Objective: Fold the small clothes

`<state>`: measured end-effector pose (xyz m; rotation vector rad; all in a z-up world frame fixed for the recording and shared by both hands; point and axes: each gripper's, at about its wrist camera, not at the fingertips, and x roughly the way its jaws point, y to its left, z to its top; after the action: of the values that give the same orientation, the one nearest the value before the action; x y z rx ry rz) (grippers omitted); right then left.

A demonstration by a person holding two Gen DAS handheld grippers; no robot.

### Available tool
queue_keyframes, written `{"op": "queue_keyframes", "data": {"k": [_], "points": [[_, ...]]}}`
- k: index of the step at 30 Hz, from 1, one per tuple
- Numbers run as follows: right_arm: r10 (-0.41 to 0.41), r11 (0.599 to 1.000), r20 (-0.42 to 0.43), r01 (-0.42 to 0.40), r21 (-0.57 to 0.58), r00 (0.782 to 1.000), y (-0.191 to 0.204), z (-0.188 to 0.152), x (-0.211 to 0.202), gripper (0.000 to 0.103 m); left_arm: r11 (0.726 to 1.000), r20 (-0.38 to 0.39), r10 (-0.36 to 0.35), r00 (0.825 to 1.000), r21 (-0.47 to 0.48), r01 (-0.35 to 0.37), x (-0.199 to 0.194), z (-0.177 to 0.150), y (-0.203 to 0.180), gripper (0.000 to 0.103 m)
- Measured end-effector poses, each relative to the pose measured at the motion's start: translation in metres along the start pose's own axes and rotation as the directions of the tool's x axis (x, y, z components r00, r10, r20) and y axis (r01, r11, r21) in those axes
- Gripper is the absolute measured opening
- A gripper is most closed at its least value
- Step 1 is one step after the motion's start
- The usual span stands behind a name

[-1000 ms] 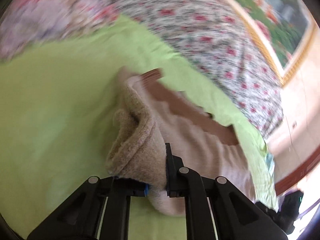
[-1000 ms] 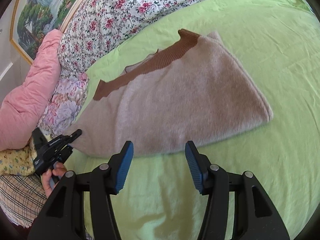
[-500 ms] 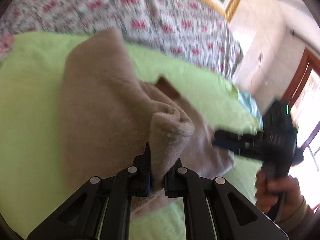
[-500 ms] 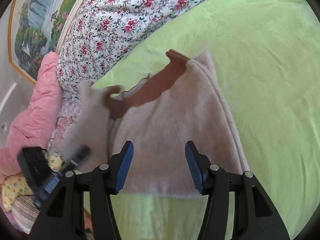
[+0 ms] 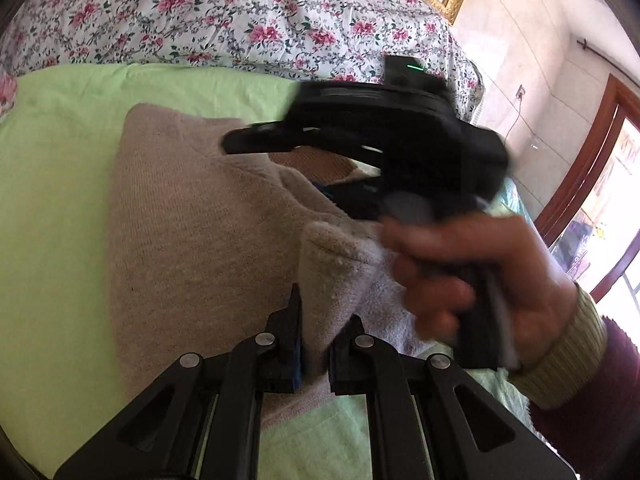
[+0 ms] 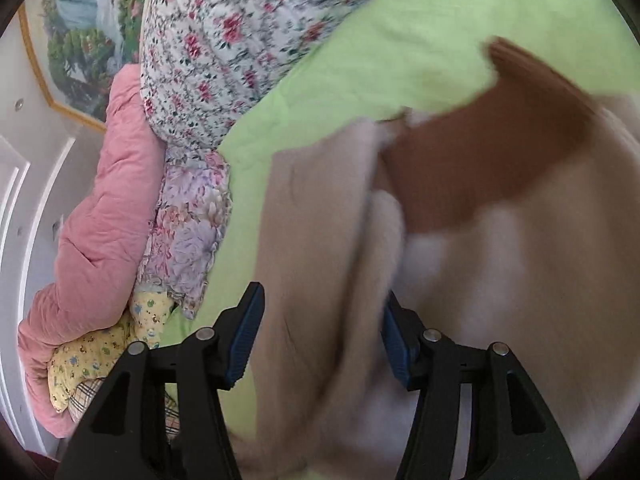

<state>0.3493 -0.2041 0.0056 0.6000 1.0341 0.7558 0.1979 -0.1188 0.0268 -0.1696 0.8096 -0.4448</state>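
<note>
A small beige knit sweater with brown trim lies on the green bedsheet. My left gripper is shut on a bunched fold of the sweater and holds it over the garment's body. My right gripper is open, its blue-padded fingers either side of a raised fold of the sweater. In the left wrist view the right gripper and the hand holding it sit just above the sweater, hiding its right part.
A floral quilt runs along the far side of the bed. A pink duvet and patterned pillows are piled at the left in the right wrist view. A wall, framed picture and wooden door frame stand beyond.
My left gripper has carried its fold of the sweater across the garment. My right gripper has moved in close over the sweater, with cloth now between its open fingers.
</note>
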Motion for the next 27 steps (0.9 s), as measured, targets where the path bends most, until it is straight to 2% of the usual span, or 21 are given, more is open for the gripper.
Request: {"op": "queue_keyframes", "data": {"k": [1,2,3,6,9,11,13,16,20,27], "points": [[-0.015,1.000,-0.009,0.015,-0.005,1.000,0.000,0.006,0.006,0.046,1.000,0.004,0.005,1.000,0.007,-0.005,-0.002,0.001,-0.003,0.007],[-0.034,0.999,-0.026,0.034,-0.012,0.999,0.001,0.011,0.011,0.023,1.000,0.010,0.006,1.000,0.016,-0.006,-0.004,0.003,-0.006,0.007],[-0.035,0.999,-0.036,0.035,-0.017,0.999,0.004,0.015,0.012,0.017,1.000,0.019,0.004,1.000,0.025,-0.005,-0.008,0.005,-0.010,0.007],[-0.007,0.995,0.004,0.008,-0.099,1.000,0.023,0.024,-0.014,0.016,0.998,0.048,-0.038,0.998,0.042,0.036,-0.015,0.016,-0.024,0.007],[0.015,0.984,0.081,0.000,-0.180,0.997,0.037,0.028,-0.062,0.016,0.991,0.063,-0.124,0.990,0.063,0.120,-0.012,0.027,-0.048,0.007],[-0.026,0.976,0.129,0.053,-0.210,0.991,0.029,0.028,-0.092,0.016,0.984,0.038,-0.165,0.986,0.071,0.162,0.003,0.030,-0.067,0.007],[-0.082,0.975,0.141,0.109,-0.196,0.987,0.012,0.027,-0.104,0.016,0.981,0.010,-0.177,0.984,0.076,0.176,0.020,0.026,-0.080,0.008],[-0.155,0.978,0.129,0.171,-0.120,0.979,-0.033,0.021,-0.111,0.016,0.980,-0.061,-0.178,0.982,0.077,0.183,0.052,0.012,-0.092,0.008],[-0.187,0.979,0.114,0.194,-0.055,0.976,-0.073,0.011,-0.109,0.016,0.982,-0.110,-0.166,0.980,0.076,0.175,0.075,-0.003,-0.097,0.008],[-0.216,0.967,0.118,0.229,-0.108,0.969,-0.077,0.010,-0.111,0.016,0.983,-0.122,-0.174,0.977,0.046,0.180,0.091,-0.009,-0.094,0.009]]}}
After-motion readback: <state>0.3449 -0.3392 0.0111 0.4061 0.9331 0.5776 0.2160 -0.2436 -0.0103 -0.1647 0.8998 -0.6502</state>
